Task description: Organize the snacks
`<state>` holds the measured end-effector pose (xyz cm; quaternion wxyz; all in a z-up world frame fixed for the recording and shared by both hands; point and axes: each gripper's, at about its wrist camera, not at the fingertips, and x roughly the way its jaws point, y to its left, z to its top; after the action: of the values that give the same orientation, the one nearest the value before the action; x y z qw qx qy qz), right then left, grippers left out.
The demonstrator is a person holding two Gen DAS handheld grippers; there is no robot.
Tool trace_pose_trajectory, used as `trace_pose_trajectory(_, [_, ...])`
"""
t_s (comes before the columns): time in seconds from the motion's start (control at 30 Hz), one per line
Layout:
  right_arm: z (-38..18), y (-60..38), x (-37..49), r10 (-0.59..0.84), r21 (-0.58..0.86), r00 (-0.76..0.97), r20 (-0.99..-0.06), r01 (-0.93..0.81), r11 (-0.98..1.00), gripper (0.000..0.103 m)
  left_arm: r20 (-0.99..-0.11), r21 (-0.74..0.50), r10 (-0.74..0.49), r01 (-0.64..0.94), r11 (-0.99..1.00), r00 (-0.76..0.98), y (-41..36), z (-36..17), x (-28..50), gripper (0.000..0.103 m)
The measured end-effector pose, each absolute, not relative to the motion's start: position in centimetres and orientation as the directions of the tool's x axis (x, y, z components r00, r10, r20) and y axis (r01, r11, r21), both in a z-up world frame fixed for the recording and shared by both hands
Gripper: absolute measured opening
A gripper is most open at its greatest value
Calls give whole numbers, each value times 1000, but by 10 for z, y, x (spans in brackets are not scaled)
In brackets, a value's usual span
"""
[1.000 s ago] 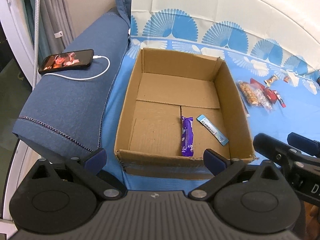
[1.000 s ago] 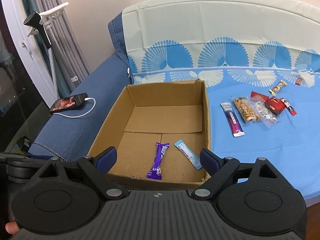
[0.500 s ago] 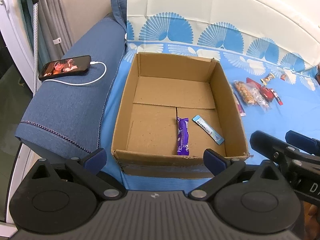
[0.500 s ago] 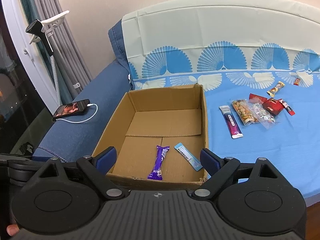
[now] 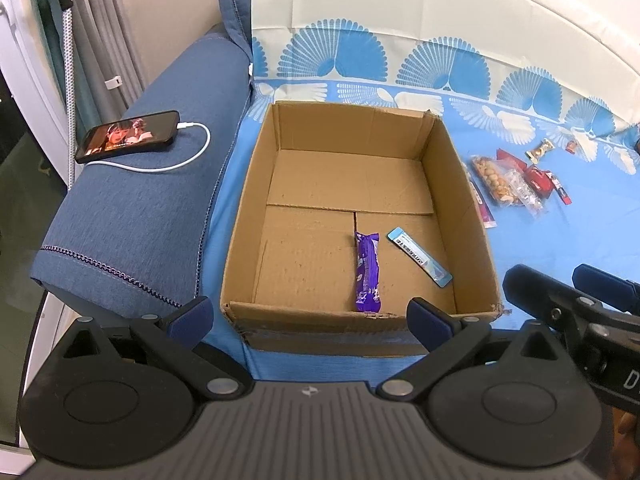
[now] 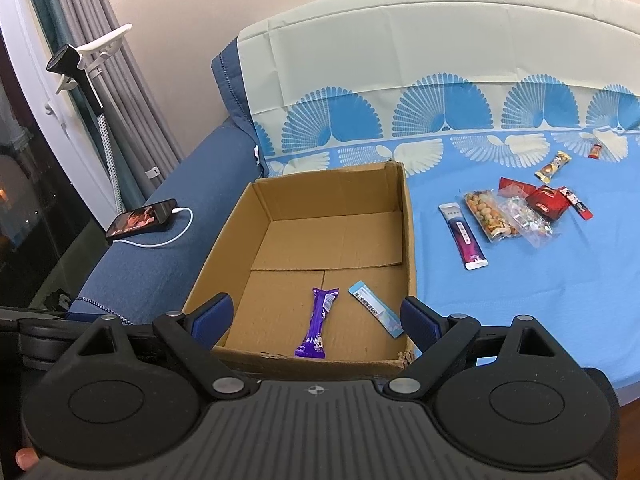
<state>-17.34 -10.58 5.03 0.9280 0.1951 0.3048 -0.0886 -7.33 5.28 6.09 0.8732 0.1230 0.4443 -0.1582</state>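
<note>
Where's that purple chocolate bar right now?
The purple chocolate bar lies inside the cardboard box, on its floor near the front wall, just left of the light blue sachet in both views.

Left gripper (image 5: 308,316) is showing a ribbed dark-grey housing with a small cross-shaped logo at its front edge, black linkage arms pinned by silver rivets, two round black discs, and navy-blue fingertips (image 5: 190,316). Right gripper (image 6: 316,318) is wearing the same kit: grey ribbed body, black triangular cut-outs, silver pivots, blue pads (image 6: 416,318). A sliver of bare fingertip skin is peeking at the lower-left corner.
</note>
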Motion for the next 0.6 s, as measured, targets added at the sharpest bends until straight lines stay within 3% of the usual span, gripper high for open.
trace_pose_trajectory(0.6, [40, -161, -191, -124, 355, 801, -585, 390, 850, 92, -818, 100, -186, 454, 885, 544, -2, 67, -68, 103])
